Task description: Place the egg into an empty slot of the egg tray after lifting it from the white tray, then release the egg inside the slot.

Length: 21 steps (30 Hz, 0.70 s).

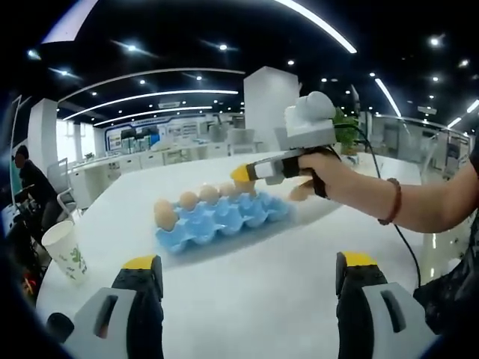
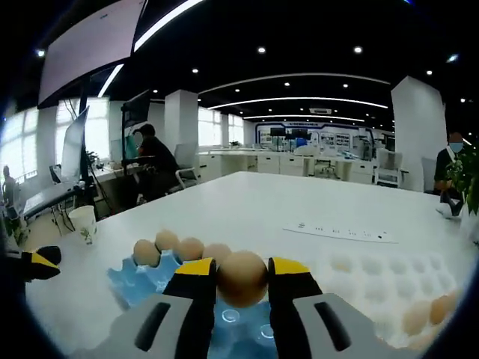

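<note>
Right gripper [image 2: 241,278] is clamped on 1 egg [image 2: 242,277], held between its yellow-tipped jaws, directly above the blue tray [image 2: 127,282]. Blue slots sit just under and in front of the jaws. 4 eggs [image 2: 178,247] stand in the blue tray's far-left row, beyond the left jaw. White tray [image 2: 389,280] lies right of the claw, touching or just beside the blue one; a few eggs [image 2: 423,314] sit in its near-right corner.

Left gripper view adds the side-on look: right gripper [image 1: 241,174], held in a hand [image 1: 318,173], hovers over the blue tray's [image 1: 224,221] far-right end, yellow tips pointing left. The held egg is hard to tell apart there from the eggs [image 1: 187,203] in the row behind.

Left gripper [image 1: 247,271]: jaws wide apart, nothing between them, bare table [image 1: 254,299] ahead; blue tray well in front, centred. Paper cup [image 1: 66,251] stands left of the left jaw. Right gripper view shows the left gripper's tip [image 2: 39,263] at far left, and the cup [image 2: 83,223] beyond it.
</note>
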Available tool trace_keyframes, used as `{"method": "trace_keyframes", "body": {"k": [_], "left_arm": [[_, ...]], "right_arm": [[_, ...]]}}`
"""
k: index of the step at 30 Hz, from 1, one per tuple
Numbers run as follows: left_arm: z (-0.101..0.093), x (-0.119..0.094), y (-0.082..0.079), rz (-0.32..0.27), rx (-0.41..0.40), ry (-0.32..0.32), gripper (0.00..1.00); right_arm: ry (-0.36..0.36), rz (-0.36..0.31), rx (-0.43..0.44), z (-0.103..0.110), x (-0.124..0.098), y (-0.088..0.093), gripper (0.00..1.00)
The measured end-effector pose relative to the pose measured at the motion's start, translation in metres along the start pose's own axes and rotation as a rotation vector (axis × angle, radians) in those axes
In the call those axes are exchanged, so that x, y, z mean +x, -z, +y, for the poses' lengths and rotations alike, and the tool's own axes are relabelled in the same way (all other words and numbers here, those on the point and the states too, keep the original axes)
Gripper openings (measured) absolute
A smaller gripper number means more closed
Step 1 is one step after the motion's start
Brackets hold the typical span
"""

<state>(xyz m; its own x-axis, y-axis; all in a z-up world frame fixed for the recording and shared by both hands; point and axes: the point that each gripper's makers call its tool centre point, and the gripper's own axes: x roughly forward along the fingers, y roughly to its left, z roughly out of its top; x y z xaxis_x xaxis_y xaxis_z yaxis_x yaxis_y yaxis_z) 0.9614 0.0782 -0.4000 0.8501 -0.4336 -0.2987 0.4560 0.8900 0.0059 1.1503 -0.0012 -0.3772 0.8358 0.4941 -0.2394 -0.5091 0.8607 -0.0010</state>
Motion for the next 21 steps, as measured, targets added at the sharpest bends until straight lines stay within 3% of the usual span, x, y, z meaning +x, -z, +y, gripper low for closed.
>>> {"method": "trace_keyframes", "body": {"k": [12, 21], "left_arm": [[0.0, -0.001, 0.0, 0.003, -0.005, 0.0, 0.98], [0.002, 0.0, -0.001, 0.003, -0.006, 0.0, 0.98]], "right_arm": [[-0.085, 0.001, -0.024, 0.041, 0.019, -0.004, 0.28], [-0.141, 0.013, -0.034, 0.06, 0.032, -0.002, 0.28]]}}
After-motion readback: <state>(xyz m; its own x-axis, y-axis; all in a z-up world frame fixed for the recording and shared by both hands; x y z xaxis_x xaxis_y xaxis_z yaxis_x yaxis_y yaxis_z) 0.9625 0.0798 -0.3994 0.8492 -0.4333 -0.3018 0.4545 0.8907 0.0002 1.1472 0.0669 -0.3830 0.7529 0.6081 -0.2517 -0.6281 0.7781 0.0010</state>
